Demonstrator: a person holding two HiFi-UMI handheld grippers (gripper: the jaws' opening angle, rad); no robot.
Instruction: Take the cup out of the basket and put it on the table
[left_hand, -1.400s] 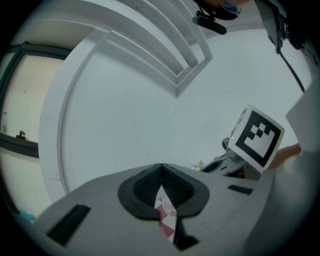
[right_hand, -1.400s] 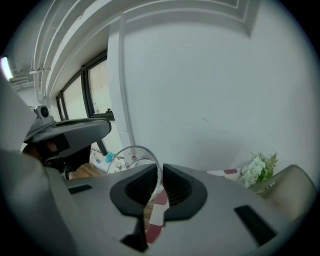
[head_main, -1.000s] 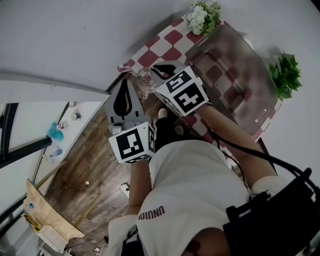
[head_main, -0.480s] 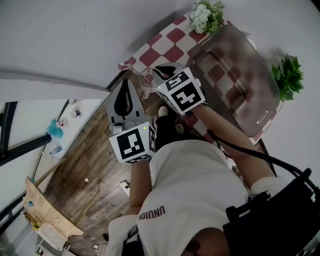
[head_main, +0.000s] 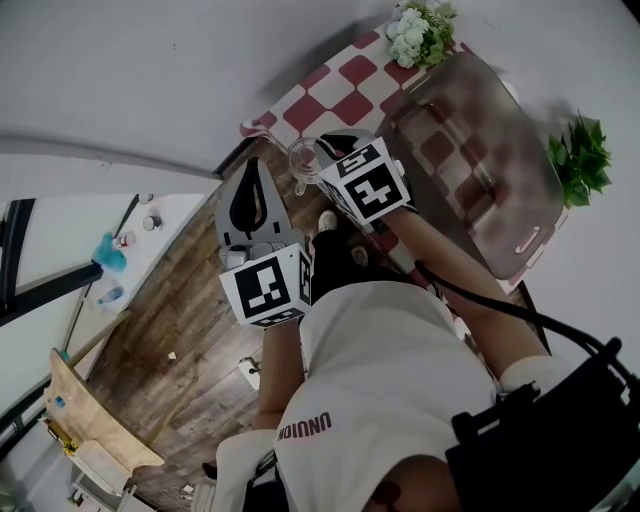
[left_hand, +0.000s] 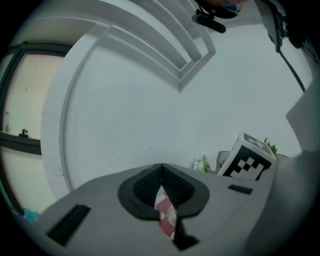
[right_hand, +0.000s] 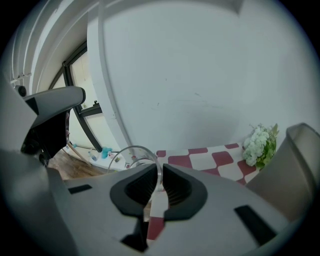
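Note:
A clear glass cup (head_main: 302, 160) hangs at the near left edge of the red-and-white checked table (head_main: 335, 85). My right gripper (head_main: 322, 152) is shut on the cup's rim. In the right gripper view the rim (right_hand: 127, 152) arcs out to the left of that gripper (right_hand: 159, 181), with the glass wall pinched between the pads. The grey translucent basket (head_main: 520, 215) stands on the table to the right, and I see nothing in it. My left gripper (head_main: 250, 172) is shut and empty over the wooden floor, left of the cup. Its closed pads (left_hand: 170, 186) show in the left gripper view.
White flowers (head_main: 417, 30) stand at the table's far corner and a green plant (head_main: 580, 155) at its right side. The basket wall (right_hand: 295, 155) rises at the right of the right gripper view. Wood floor (head_main: 170, 330) and a white shelf with small items lie to the left.
The head view has shifted slightly. The right gripper keeps its hold on the cup at the table edge, and the left gripper stays shut where it was.

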